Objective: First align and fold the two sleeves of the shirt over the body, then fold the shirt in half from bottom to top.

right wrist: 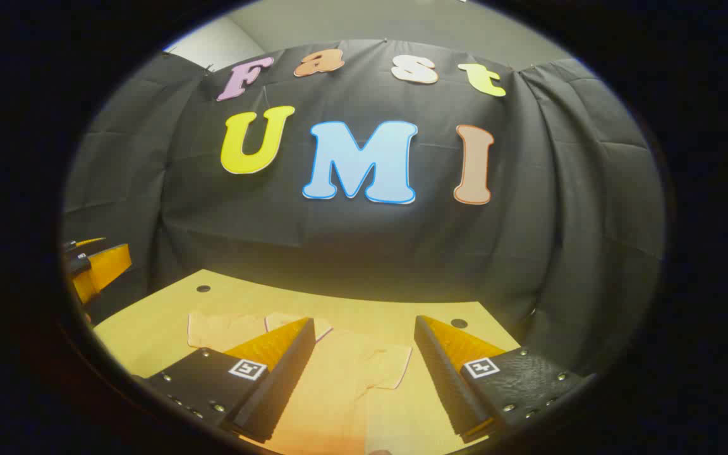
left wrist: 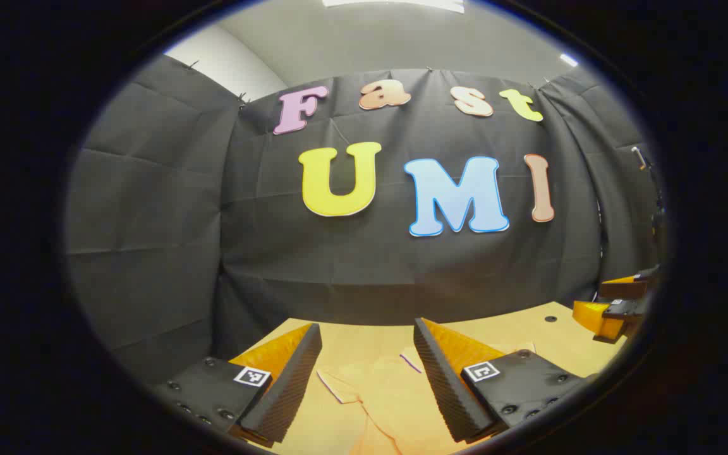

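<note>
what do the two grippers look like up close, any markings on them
The left gripper and the right gripper look alike: two wedge-shaped fingers with finely ribbed inner pads, each on a dark block studded with small screws. Each block bears a small square black-and-white marker. No cables or sleeves are visible.

shirt (left wrist: 389, 385) lying on table (left wrist: 528, 325), ahead of and between left gripper (left wrist: 367, 335) fingers | right gripper (left wrist: 617, 306) at far right, above table edge | right gripper view: shirt (right wrist: 351, 373) on table (right wrist: 149, 322), below right gripper (right wrist: 361, 328); left gripper (right wrist: 95, 262) at far left | booth wall behind table
</note>
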`<state>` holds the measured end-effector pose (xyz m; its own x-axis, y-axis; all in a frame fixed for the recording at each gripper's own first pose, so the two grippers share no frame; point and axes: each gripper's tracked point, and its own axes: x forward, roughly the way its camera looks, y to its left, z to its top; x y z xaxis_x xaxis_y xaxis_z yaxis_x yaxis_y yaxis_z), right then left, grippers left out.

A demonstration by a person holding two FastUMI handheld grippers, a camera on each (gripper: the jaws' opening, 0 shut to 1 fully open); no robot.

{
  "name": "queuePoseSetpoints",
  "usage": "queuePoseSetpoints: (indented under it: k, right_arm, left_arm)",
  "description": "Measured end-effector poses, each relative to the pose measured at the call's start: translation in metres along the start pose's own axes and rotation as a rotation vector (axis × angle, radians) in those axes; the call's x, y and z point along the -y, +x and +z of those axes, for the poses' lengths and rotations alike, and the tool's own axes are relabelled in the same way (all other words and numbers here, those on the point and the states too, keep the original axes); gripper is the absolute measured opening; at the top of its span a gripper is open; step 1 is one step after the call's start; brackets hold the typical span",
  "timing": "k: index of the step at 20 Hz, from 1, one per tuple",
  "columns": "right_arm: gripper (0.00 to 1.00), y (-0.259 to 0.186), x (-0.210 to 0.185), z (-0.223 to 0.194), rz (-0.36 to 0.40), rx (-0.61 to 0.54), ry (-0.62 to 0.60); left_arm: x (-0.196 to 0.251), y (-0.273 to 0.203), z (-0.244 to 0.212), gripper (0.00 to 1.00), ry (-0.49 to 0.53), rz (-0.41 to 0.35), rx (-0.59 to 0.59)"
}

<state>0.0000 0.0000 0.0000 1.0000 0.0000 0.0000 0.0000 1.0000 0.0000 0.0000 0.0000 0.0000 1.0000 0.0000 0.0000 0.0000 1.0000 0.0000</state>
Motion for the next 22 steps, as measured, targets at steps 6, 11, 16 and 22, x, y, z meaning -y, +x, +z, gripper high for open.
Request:
queuePoseSetpoints:
  k: [6, 11, 16, 22]
  right_arm:
    - [0.98, 0.007, 0.003, -0.006, -0.004, -0.016, -0.005]
    - [0.98, 0.020, 0.012, -0.014, -0.015, -0.042, -0.007]
    - [0.98, 0.034, 0.019, -0.020, -0.024, -0.056, -0.011]
    - [0.98, 0.074, 0.044, -0.051, -0.072, -0.143, -0.032]
  left_arm:
    - [-0.001, 0.002, -0.004, 0.99, -0.002, 0.007, -0.010]
    - [-0.001, 0.004, -0.010, 0.99, 0.000, 0.014, -0.025]
    - [-0.002, 0.003, -0.016, 0.98, -0.016, 0.029, -0.045]
    - [-0.003, -0.004, -0.012, 0.98, 0.002, 0.052, -0.042]
